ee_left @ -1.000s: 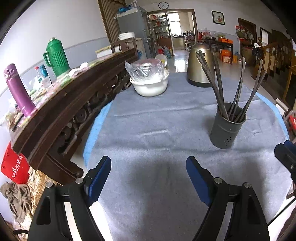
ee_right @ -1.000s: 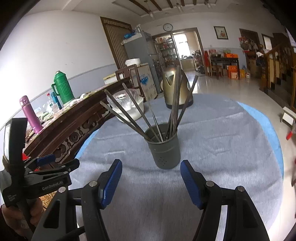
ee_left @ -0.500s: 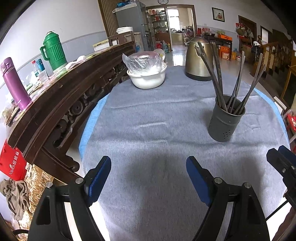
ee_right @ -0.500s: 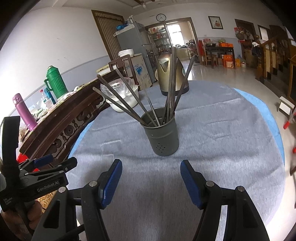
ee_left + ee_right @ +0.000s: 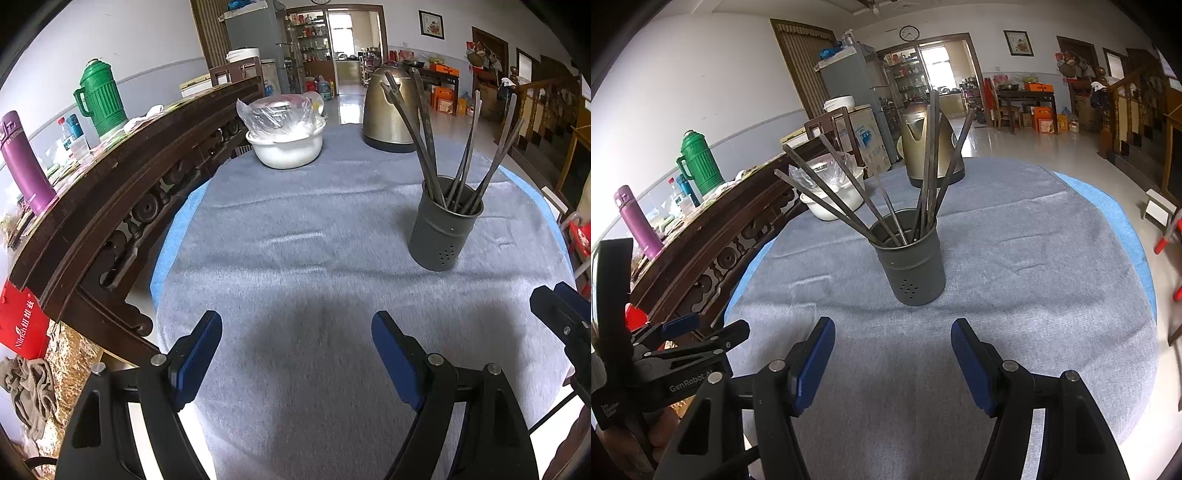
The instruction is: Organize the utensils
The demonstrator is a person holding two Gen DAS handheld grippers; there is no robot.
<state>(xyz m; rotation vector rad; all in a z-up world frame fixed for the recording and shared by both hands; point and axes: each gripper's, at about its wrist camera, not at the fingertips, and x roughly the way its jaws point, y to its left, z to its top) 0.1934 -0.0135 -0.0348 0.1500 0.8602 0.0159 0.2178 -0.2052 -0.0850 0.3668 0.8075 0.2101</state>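
A dark grey cylindrical metal utensil holder (image 5: 911, 263) with small holes near its base stands upright on the grey cloth-covered round table (image 5: 1015, 258), roughly at the table's middle and just beyond the right gripper (image 5: 893, 352). A bundle of long dark metal utensils (image 5: 925, 166) stands in it, handles fanning out: several lean left, the rest rise nearly straight or tilt right. In the left wrist view the same holder (image 5: 445, 225) sits on the right side of the table, with the utensils (image 5: 439, 136) spread above its rim.

The right gripper hangs over the near part of the cloth, its blue-padded jaws spread apart with nothing between them. The left gripper (image 5: 297, 345) is likewise released, jaws wide and empty above bare cloth to the left of the holder; in the right wrist view its black body (image 5: 665, 365) shows at the near left edge.

At the far side of the table stand a brass-coloured electric kettle (image 5: 389, 107) and, to its left, a white bowl covered with clear plastic wrap (image 5: 284, 142). A dark carved wooden sideboard (image 5: 122, 177) runs along the left, carrying a green ribbed thermos jug (image 5: 99, 98) and a purple flask (image 5: 24, 162).
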